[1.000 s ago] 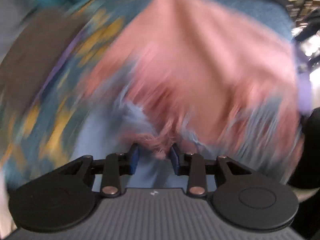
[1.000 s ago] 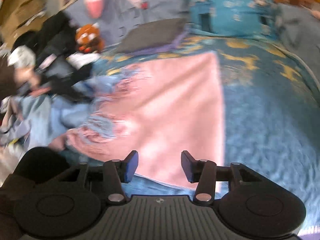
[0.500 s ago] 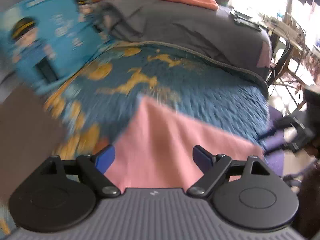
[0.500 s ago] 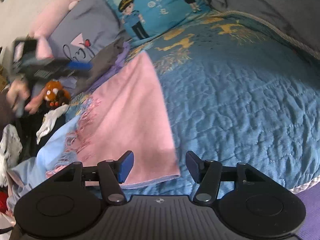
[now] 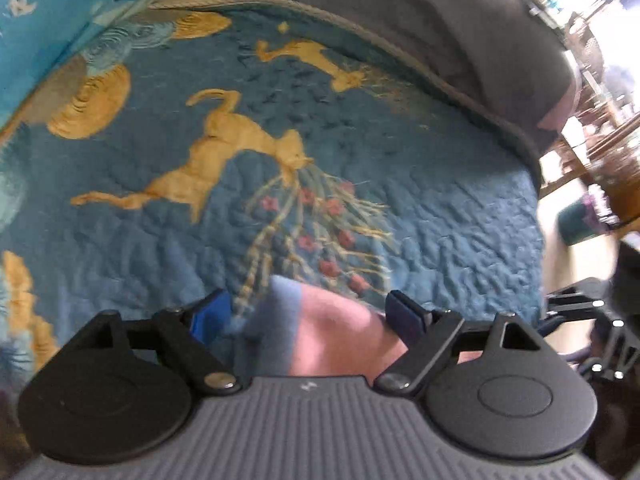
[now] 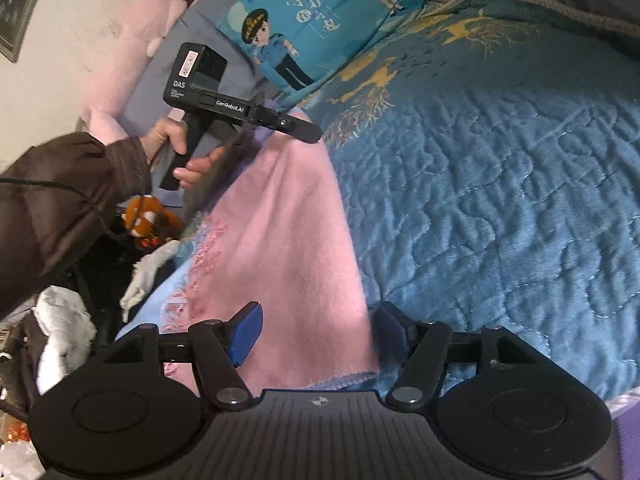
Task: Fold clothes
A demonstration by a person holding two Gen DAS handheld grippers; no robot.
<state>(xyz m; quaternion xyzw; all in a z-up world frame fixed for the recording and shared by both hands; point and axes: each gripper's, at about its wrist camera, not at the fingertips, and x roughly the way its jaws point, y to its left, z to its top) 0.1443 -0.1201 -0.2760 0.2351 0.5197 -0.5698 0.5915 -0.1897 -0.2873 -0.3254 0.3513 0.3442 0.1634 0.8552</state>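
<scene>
The pink blanket [image 6: 288,248] lay flat on the blue quilt [image 6: 500,184] beside a cartoon pillow [image 6: 316,20], under the wide-open, empty left gripper [image 5: 308,316] and the opening, empty right gripper [image 6: 320,330].

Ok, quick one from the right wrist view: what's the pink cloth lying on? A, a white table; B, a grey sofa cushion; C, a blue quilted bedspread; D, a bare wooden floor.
C: the pink cloth lies spread on the blue quilted bedspread, whose stitched surface with gold embroidery extends beside it toward the cartoon pillow.
</scene>
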